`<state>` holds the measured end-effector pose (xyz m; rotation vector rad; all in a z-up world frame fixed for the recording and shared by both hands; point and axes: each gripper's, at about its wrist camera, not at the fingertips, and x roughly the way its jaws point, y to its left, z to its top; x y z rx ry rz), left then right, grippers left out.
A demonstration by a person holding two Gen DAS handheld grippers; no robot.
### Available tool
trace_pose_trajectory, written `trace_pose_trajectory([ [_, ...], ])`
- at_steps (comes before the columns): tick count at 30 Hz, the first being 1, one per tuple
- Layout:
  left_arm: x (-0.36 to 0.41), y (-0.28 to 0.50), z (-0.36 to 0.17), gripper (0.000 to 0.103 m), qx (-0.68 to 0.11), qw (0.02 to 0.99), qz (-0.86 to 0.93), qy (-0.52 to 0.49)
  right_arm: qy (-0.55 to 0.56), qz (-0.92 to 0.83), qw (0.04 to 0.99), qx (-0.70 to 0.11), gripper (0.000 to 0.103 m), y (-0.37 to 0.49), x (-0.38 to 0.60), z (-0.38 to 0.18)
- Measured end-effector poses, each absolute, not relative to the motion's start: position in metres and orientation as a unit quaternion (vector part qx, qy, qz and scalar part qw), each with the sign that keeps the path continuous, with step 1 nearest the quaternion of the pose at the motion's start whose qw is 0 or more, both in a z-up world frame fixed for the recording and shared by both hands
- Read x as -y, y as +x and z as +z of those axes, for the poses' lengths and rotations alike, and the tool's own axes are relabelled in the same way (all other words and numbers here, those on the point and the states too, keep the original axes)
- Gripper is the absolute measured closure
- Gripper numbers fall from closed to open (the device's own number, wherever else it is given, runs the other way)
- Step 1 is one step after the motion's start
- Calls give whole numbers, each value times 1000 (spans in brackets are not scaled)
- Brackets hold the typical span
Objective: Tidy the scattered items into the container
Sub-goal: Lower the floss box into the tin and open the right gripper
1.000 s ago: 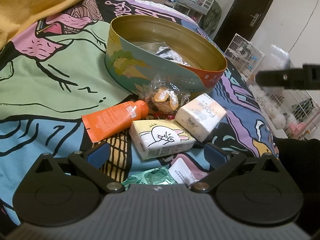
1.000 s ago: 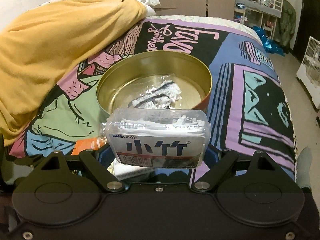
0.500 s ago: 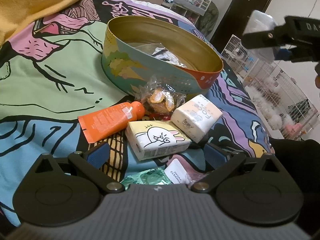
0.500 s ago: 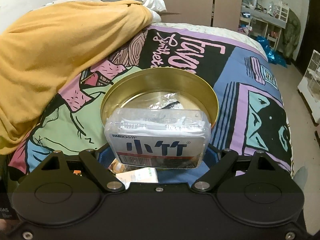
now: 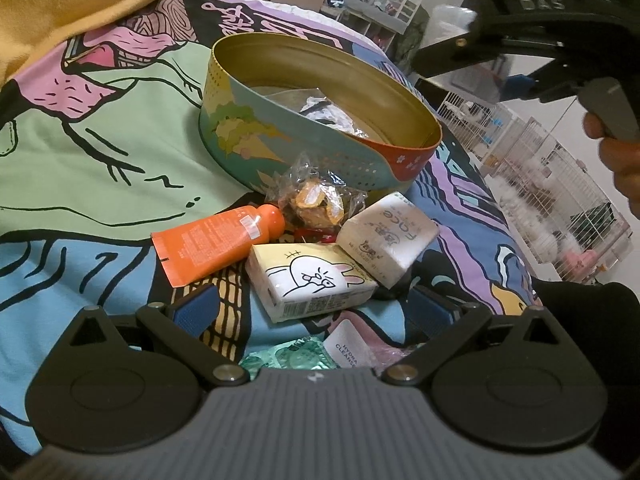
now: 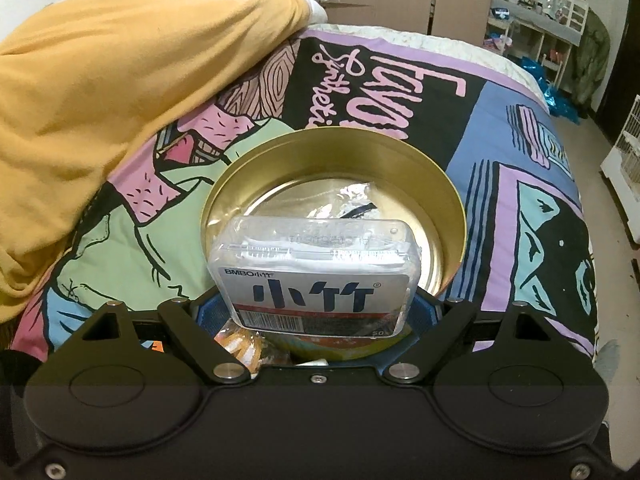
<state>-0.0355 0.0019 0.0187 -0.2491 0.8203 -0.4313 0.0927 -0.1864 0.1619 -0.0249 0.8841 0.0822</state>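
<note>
The right tool (image 6: pixel 316 308) is gripping a clear plastic box (image 6: pixel 316 276) above the round tin (image 6: pixel 448 204) on the bed (image 6: pixel 516 136); the left tool (image 5: pixel 316 308) is hanging open over the scattered packets (image 5: pixel 312 280).

Bed with cartoon-print cover, tin and clutter on top

I see the bed's printed cover (image 5: pixel 120 152) carrying a round tin (image 5: pixel 280 148), an orange tube (image 5: pixel 216 244), a snack bag (image 5: pixel 316 204), two tissue packs (image 5: pixel 312 280) (image 5: pixel 388 236), a green sachet (image 5: pixel 292 356), a cleanser sachet (image 5: pixel 346 350) and a yellow blanket (image 6: pixel 120 92).
</note>
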Motion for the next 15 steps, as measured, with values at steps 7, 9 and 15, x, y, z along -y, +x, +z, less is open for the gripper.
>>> trace_pose_trajectory([
  [7, -1, -35, 18, 0, -396, 886, -211, -118, -28, 32, 896, -442, 16, 113, 176, 150],
  [9, 0, -35, 18, 0, -397, 885, -212, -117, -30, 24, 896, -442, 16, 119, 176, 147],
  [15, 1, -34, 16, 0, -401, 884, -212, -115, -33, 12, 898, -438, 16, 135, 174, 147],
])
